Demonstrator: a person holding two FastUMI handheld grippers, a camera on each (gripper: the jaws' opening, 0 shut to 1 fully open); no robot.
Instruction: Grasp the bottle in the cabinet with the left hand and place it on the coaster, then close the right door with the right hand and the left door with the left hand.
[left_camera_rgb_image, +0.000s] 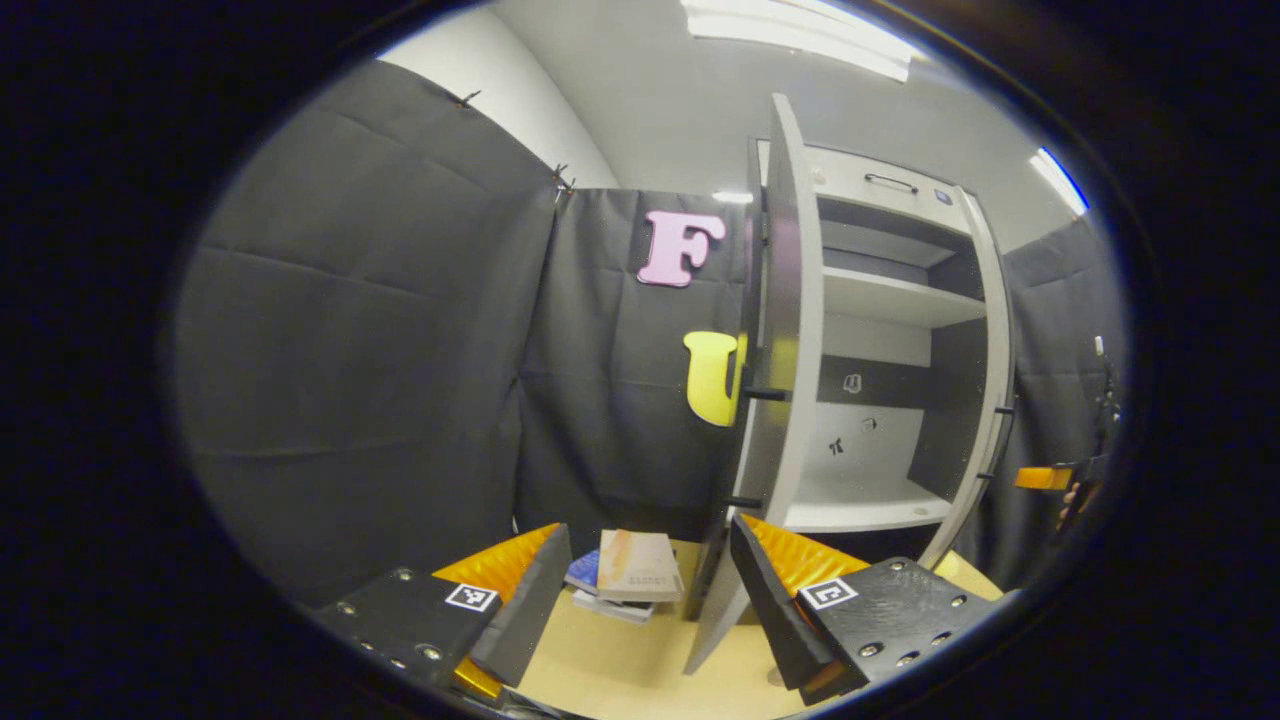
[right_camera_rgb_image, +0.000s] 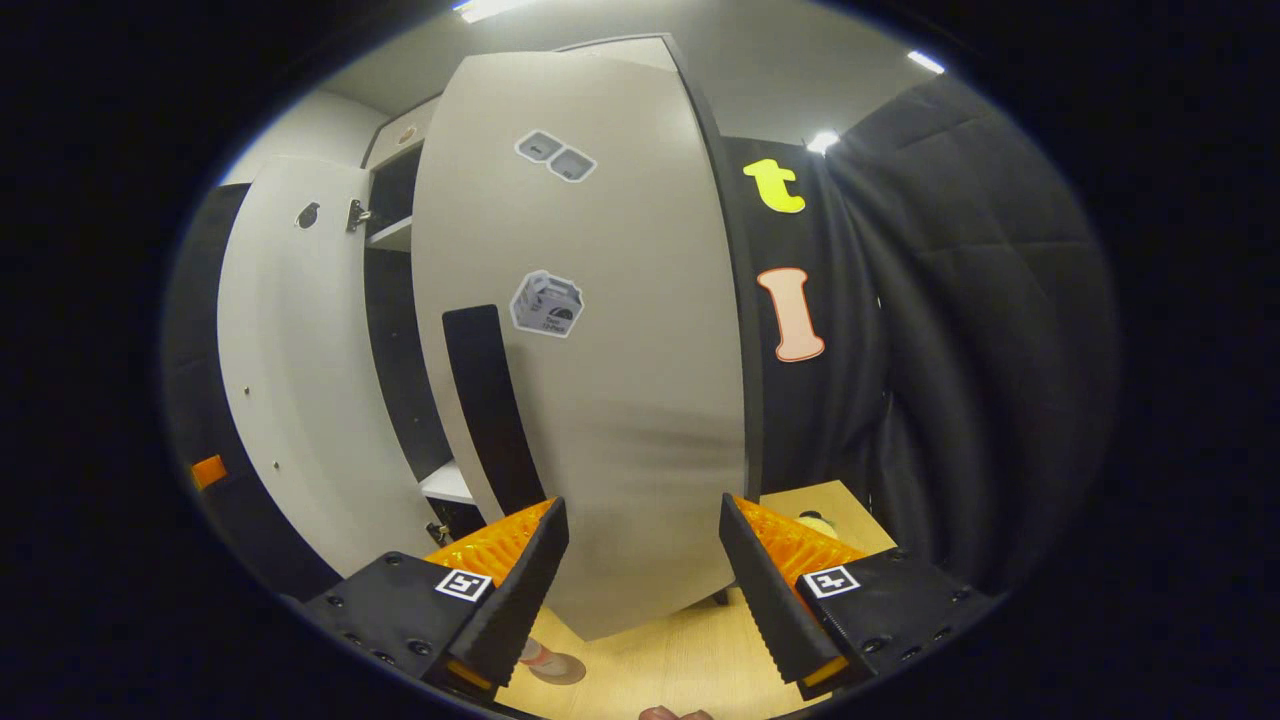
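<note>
In the left gripper view the cabinet (left_camera_rgb_image: 900, 330) at centre right stands open, its shelves (left_camera_rgb_image: 900, 300) bare. Books (left_camera_rgb_image: 635, 572) lie on the tabletop (left_camera_rgb_image: 640, 670) at bottom centre. The left tool (left_camera_rgb_image: 650, 590) gapes wide, empty. In the right gripper view the right door (right_camera_rgb_image: 600, 380) fills the centre, just ahead of the wide, empty right tool (right_camera_rgb_image: 640, 560).

Left gripper view faces the open cabinet (left_camera_rgb_image: 880, 340) from farther left; right gripper view sits close against the right door (right_camera_rgb_image: 590, 330) (both share the cabinet).

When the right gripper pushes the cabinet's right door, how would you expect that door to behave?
The right door looks like a rigid flat panel, so it should probably swing without flexing. Its face seems smooth, so the open right gripper may slide. The left door shows hinges, suggesting easy pivoting.
</note>
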